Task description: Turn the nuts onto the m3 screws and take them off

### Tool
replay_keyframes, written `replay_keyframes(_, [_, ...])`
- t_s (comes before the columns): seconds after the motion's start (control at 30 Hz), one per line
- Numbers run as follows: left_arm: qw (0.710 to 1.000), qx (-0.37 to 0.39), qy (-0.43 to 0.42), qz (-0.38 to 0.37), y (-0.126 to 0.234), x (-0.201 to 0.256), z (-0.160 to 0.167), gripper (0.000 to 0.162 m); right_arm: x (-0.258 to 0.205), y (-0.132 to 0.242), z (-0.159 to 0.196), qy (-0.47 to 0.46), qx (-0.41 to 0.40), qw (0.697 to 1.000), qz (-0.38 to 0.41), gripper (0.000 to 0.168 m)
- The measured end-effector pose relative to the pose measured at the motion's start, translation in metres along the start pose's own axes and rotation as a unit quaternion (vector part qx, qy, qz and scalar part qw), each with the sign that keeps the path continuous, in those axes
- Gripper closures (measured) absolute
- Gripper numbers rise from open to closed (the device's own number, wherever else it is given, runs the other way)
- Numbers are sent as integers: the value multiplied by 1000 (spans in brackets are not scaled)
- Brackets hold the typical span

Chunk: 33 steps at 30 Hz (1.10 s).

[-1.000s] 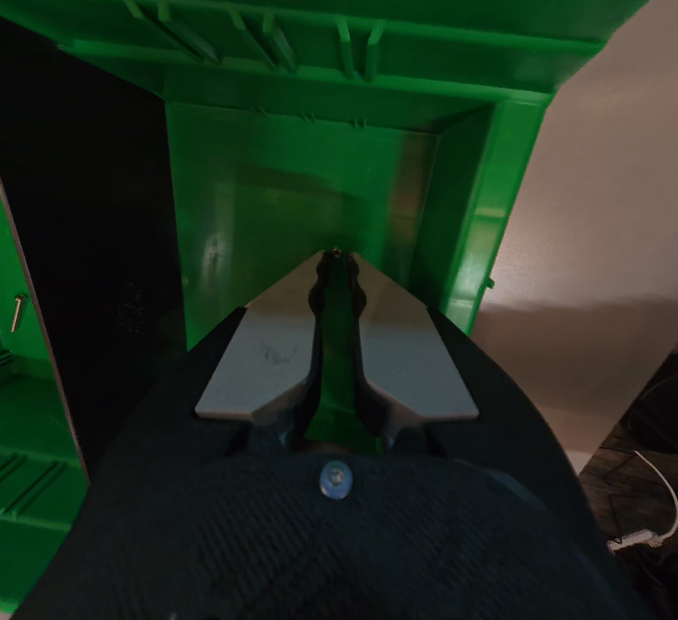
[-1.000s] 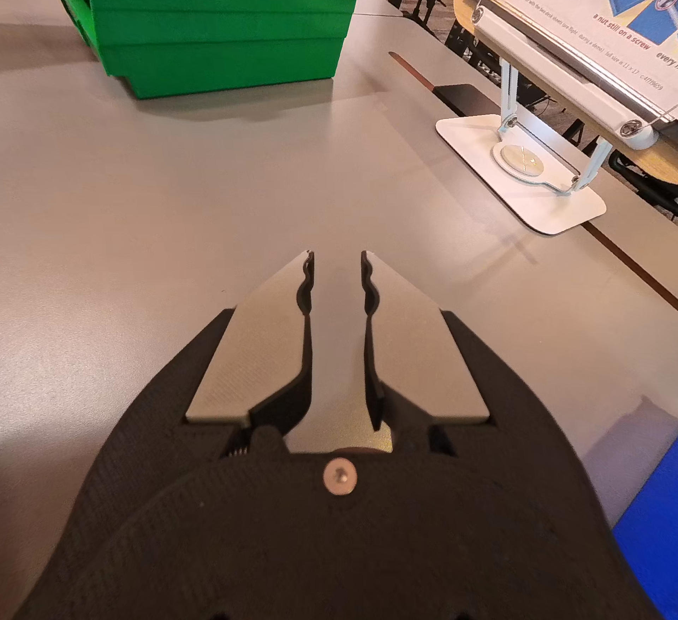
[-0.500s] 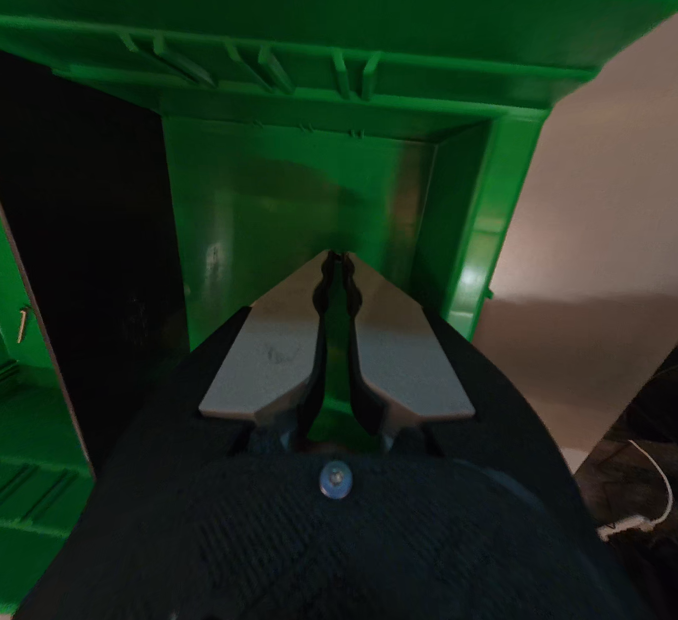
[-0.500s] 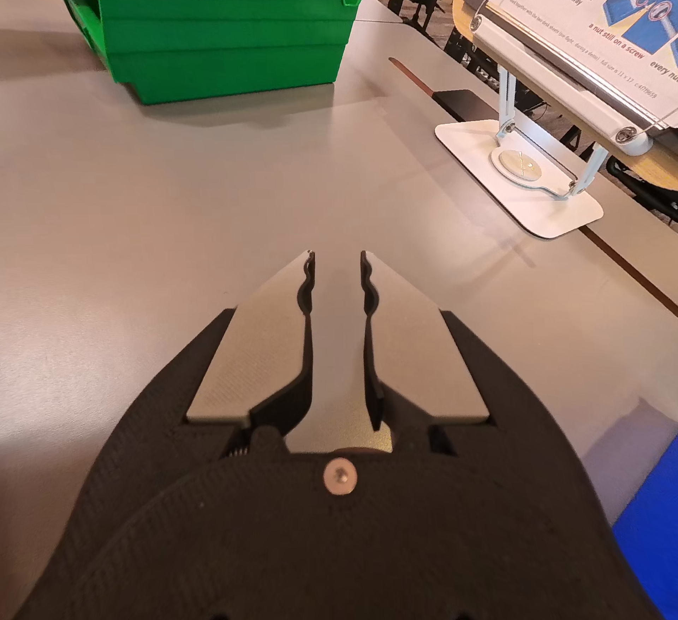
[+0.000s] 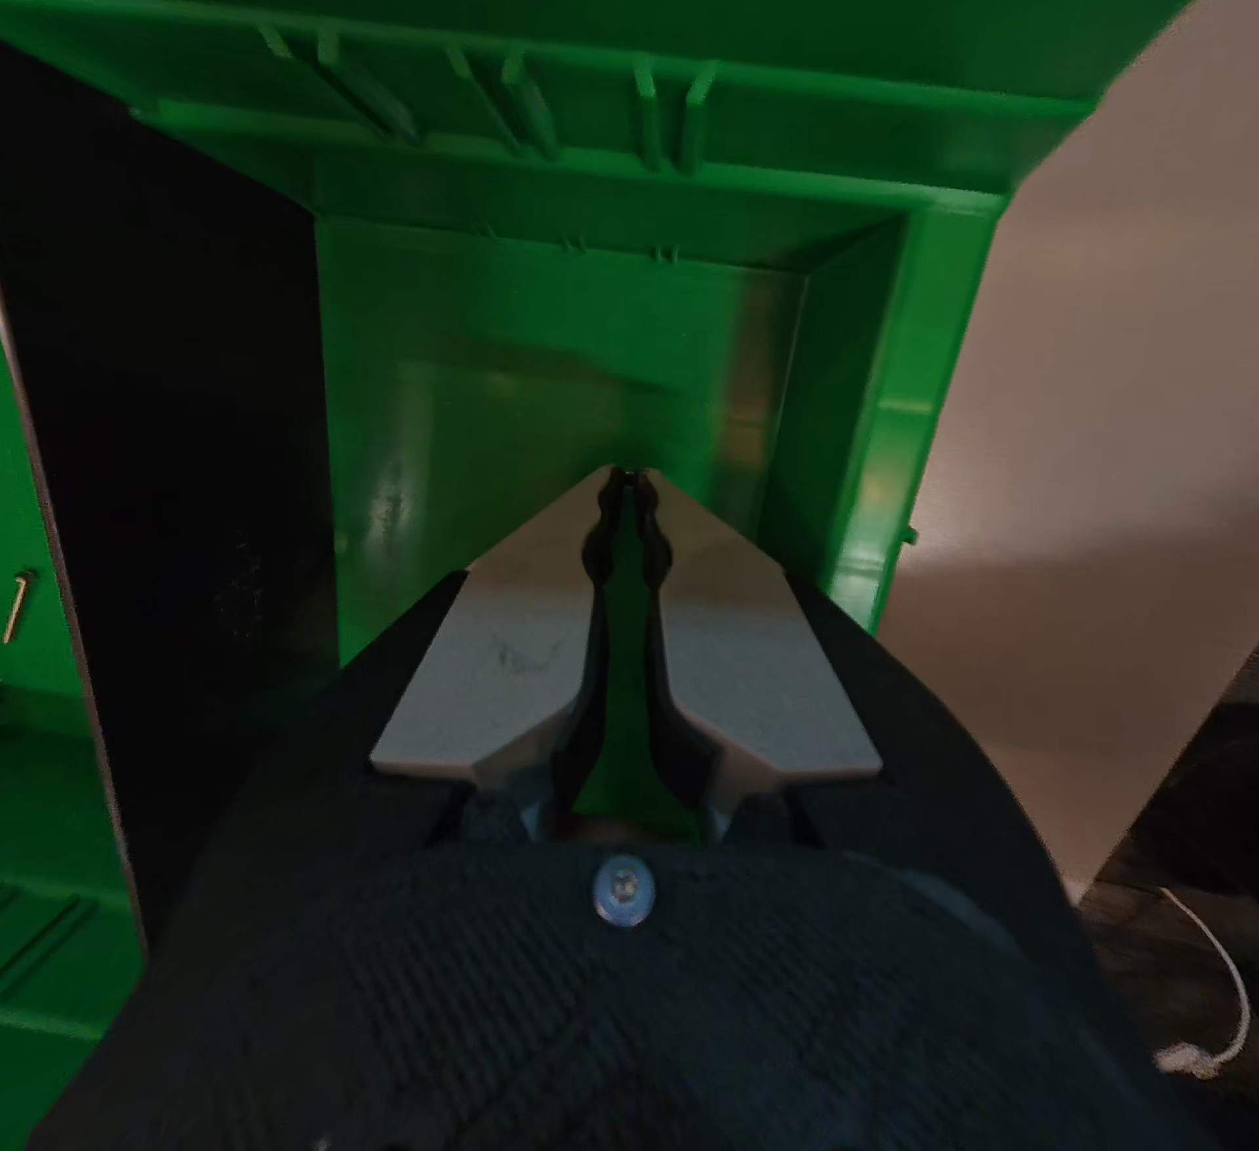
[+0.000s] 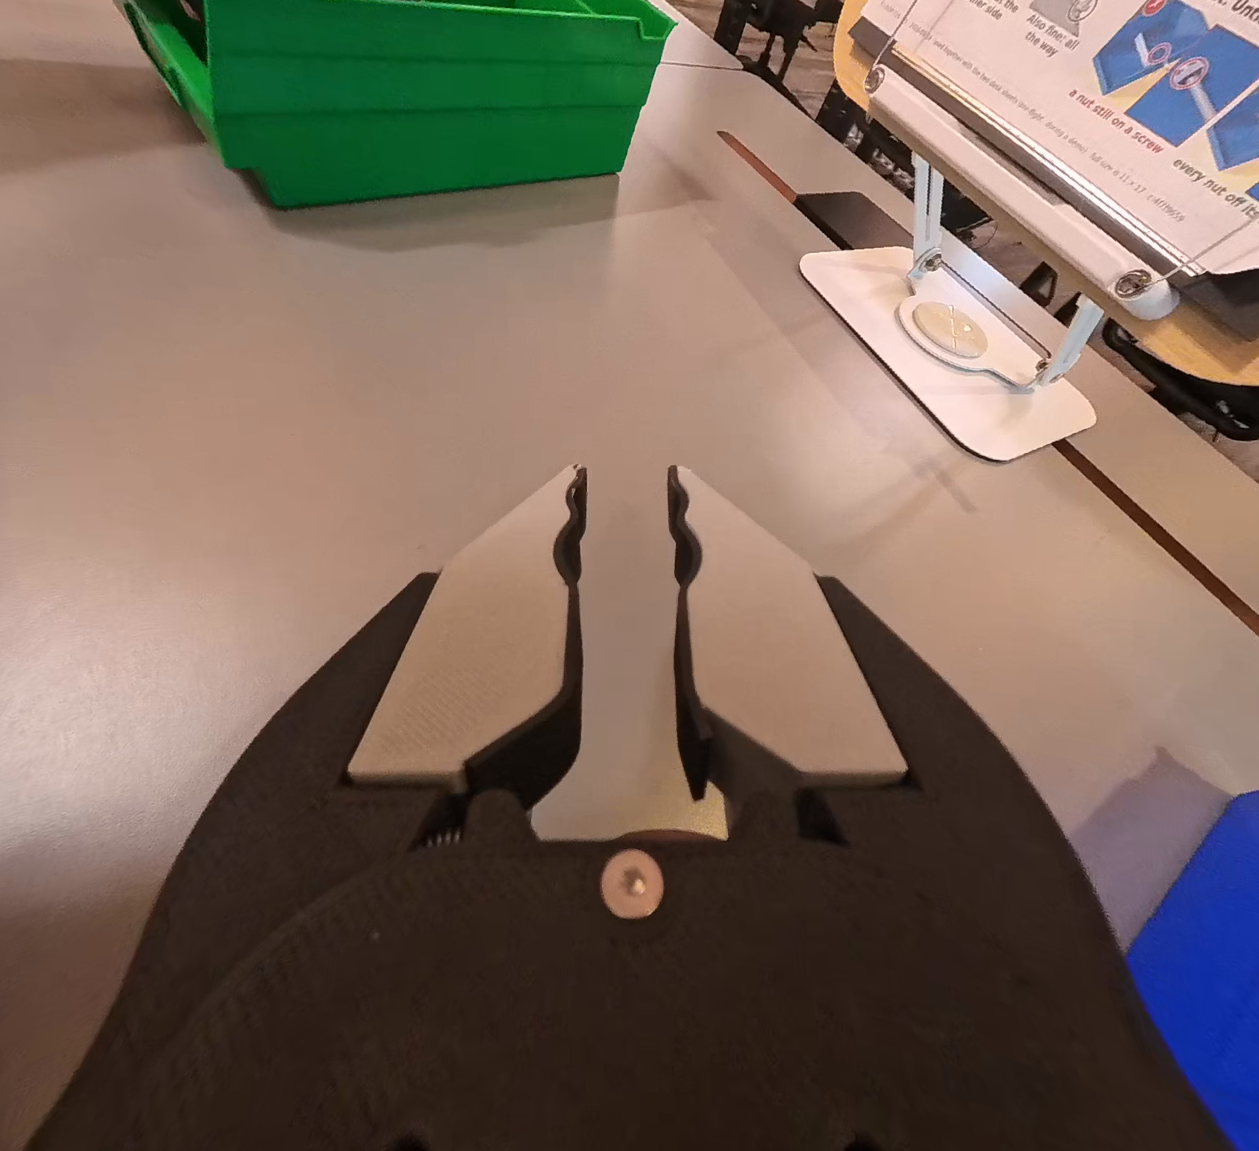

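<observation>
Fingertips of the left gripper (image 5: 625, 472) nearly meet inside the green bin's (image 5: 879, 437) right compartment, probably pinching some tiny nut I cannot make out, while the right gripper (image 6: 625, 478), jaws spread and empty, waits over the table (image 6: 340, 369); one screw (image 5: 15, 607) lies far left.

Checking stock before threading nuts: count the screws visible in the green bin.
1. A brass-coloured screw sits in the left compartment of the green bin, past the black divider. Others may be hidden by the left gripper.
</observation>
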State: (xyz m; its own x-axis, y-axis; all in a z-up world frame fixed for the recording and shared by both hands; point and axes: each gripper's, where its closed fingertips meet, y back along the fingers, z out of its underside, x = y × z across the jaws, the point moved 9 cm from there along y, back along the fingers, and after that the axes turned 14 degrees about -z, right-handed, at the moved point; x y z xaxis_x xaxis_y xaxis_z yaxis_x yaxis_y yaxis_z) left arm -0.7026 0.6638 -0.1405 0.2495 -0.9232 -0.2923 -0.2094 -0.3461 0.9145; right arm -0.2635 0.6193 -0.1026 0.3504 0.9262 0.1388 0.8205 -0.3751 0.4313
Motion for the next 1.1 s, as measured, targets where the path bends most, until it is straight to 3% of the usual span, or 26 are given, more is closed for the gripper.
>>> replay_keyframes(1.1, [1000, 18, 4, -5, 6, -5, -5, 162, 0, 1, 2, -5, 5, 1000, -2, 148])
